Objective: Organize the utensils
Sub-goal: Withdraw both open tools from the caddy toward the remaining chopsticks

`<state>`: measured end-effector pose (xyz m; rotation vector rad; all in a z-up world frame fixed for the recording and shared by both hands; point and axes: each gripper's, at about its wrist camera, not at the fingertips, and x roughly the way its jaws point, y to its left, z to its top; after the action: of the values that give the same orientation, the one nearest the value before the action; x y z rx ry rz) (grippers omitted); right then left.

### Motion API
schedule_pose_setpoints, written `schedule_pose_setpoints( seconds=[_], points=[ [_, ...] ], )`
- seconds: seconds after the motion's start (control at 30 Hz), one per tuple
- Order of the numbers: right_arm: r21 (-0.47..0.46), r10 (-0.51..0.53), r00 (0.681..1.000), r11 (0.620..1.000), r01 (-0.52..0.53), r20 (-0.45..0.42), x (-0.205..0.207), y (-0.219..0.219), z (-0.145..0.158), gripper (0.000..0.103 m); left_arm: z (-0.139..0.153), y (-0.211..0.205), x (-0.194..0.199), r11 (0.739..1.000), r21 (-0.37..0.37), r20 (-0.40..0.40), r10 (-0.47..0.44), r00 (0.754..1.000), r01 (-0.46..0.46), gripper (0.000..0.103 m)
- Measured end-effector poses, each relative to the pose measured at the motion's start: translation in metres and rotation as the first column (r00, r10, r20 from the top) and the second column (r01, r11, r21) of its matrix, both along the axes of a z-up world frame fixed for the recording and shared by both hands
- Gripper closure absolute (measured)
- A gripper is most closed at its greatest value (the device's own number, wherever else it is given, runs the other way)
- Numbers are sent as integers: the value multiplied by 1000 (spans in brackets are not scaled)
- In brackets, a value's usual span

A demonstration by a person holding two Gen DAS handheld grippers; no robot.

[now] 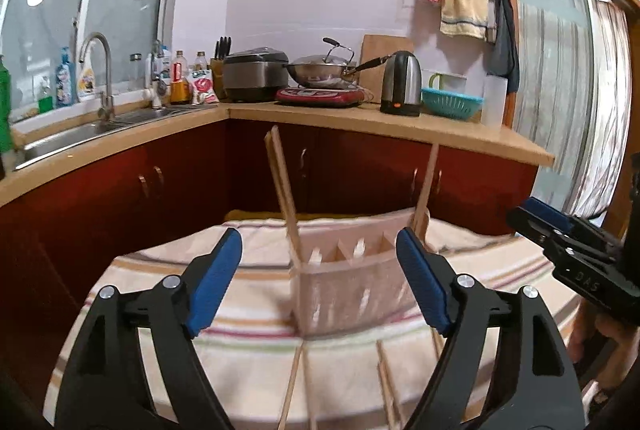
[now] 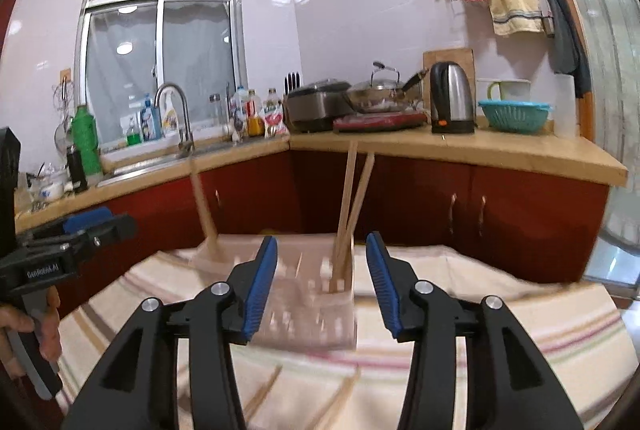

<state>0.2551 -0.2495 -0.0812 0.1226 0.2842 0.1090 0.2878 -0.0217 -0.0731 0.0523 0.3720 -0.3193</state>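
Both jaws stand apart with nothing between the pads. From your left wrist view, the left gripper (image 1: 320,282) hangs over a striped cloth (image 1: 248,314), its blue pads either side of a pale holder (image 1: 352,286) with compartments. Chopsticks (image 1: 285,190) stand tilted in the holder, one pair at its left corner, one stick at its right. More chopsticks (image 1: 294,386) lie flat on the cloth beneath the gripper. Your right gripper (image 1: 560,230) shows at the right edge.

From your right wrist view, the right gripper (image 2: 322,282) faces the same holder (image 2: 308,306), blurred. A pair of chopsticks (image 2: 352,206) leans in its right corner, another stick at its left. Loose chopsticks (image 2: 264,390) lie on the cloth (image 2: 500,342) nearby. Your left gripper (image 2: 92,226) sits at the left edge, a hand (image 2: 36,326) on its grip.
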Motion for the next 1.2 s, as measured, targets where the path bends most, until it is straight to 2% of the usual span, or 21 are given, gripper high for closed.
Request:
schedule_pose_setpoints(
  seconds=[0.3, 0.5, 0.77, 1.07, 1.2],
  points=[
    [-44, -12, 995, 999, 7, -98, -76, 6, -57, 57, -40, 20, -78, 996, 56, -6, 73, 997, -72, 24],
    [-66, -3, 986, 998, -9, -168, -109, 19, -93, 57, -67, 32, -109, 993, 52, -63, 109, 992, -106, 24],
    [-68, 26, 968, 997, -44, -249, -123, 33, -132, 57, -93, 53, -138, 987, 54, -113, 155, 981, -150, 24],
    [-77, 40, 944, 995, -69, -329, -114, 45, -156, 57, -110, 74, -146, 980, 59, -154, 198, 968, -191, 24],
    [-96, 29, 938, 993, -66, -346, -113, 44, -161, 63, -114, 75, -143, 980, 52, -169, 198, 965, -192, 24]
  ],
)
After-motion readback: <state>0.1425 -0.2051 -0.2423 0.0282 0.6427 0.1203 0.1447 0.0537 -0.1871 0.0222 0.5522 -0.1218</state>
